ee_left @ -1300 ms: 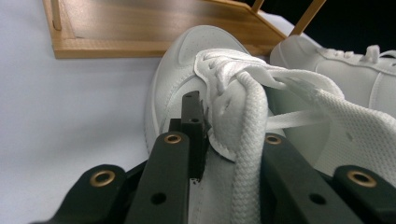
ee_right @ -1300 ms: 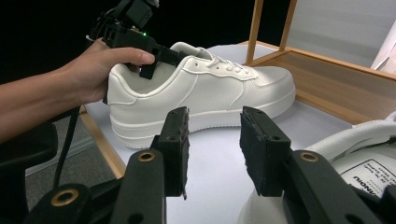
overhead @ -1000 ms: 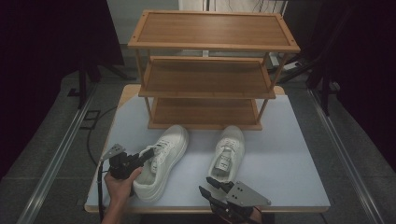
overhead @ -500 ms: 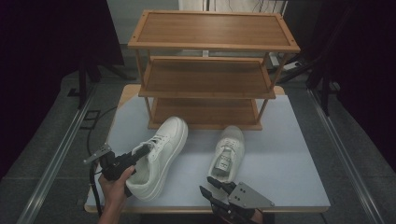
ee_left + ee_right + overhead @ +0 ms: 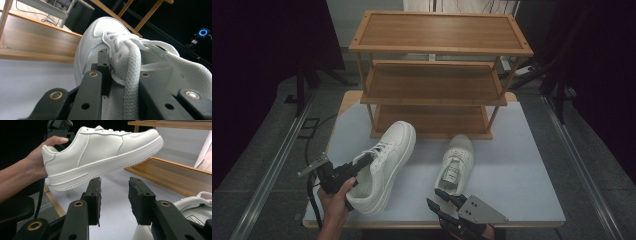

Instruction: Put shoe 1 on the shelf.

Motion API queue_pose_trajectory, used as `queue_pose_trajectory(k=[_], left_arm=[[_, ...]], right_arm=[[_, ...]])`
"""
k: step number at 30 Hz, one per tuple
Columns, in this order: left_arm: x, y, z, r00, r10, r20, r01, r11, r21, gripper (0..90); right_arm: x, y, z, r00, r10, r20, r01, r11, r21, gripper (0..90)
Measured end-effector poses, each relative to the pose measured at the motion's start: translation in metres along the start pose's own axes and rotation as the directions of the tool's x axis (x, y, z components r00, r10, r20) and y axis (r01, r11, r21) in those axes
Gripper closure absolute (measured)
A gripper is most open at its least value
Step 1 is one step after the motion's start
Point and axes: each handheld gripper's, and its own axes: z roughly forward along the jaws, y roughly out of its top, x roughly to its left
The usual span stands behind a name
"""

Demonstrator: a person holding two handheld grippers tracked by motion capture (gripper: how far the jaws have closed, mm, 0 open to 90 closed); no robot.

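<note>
A white sneaker [image 5: 388, 159] hangs tilted above the table, toe toward the rack. My left gripper [image 5: 363, 163] is shut on its upper by the laces, and the left gripper view shows the jaws pinching the lace area [image 5: 117, 72] of this sneaker [image 5: 97, 42]. In the right gripper view the same sneaker [image 5: 100, 147] floats clear of the tabletop, with a hand [image 5: 35, 160] behind its heel. The second white sneaker [image 5: 455, 162] lies on the table. My right gripper [image 5: 435, 198] stands open just in front of its heel, nothing between its jaws [image 5: 113, 185].
A three-tier wooden shoe rack [image 5: 432, 82] stands at the back of the white table [image 5: 517, 165], its lowest shelf [image 5: 175, 173] just behind the sneakers. The table's front edge runs close under both hands. A cable trails from the left gripper.
The left gripper has lifted the sneaker off the table and drawn it slightly left, with the toe rising. The right gripper and the second sneaker have stayed put.
</note>
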Motion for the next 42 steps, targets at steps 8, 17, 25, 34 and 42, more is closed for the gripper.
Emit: queue_pose_trajectory(k=[8,17,25,34,42], left_arm=[[-0.006,0.008,0.000,0.9998,-0.001,0.022,0.001,0.9997,-0.022,81.1],[-0.015,0.020,0.007,0.9989,0.004,0.047,-0.001,0.9987,-0.051,81.1],[-0.027,0.036,0.022,0.9965,0.026,0.080,-0.020,0.9973,-0.070,81.2],[-0.033,0.050,0.035,0.9956,0.026,0.090,-0.018,0.9961,-0.086,81.3],[-0.036,0.067,0.049,0.9964,0.034,0.078,-0.026,0.9945,-0.102,81.5]], right_arm=[[-0.001,0.001,0.000,1.0000,0.008,-0.002,-0.008,1.0000,-0.004,61.8],[-0.003,0.004,-0.003,0.9999,0.012,0.002,-0.012,0.9998,-0.015,61.8],[-0.003,0.006,-0.005,0.9999,0.014,0.004,-0.014,0.9996,-0.024,61.8],[-0.004,0.006,-0.006,0.9999,0.014,0.003,-0.014,0.9995,-0.026,61.8],[-0.004,0.006,-0.005,0.9999,0.016,0.003,-0.016,0.9996,-0.022,61.8]])
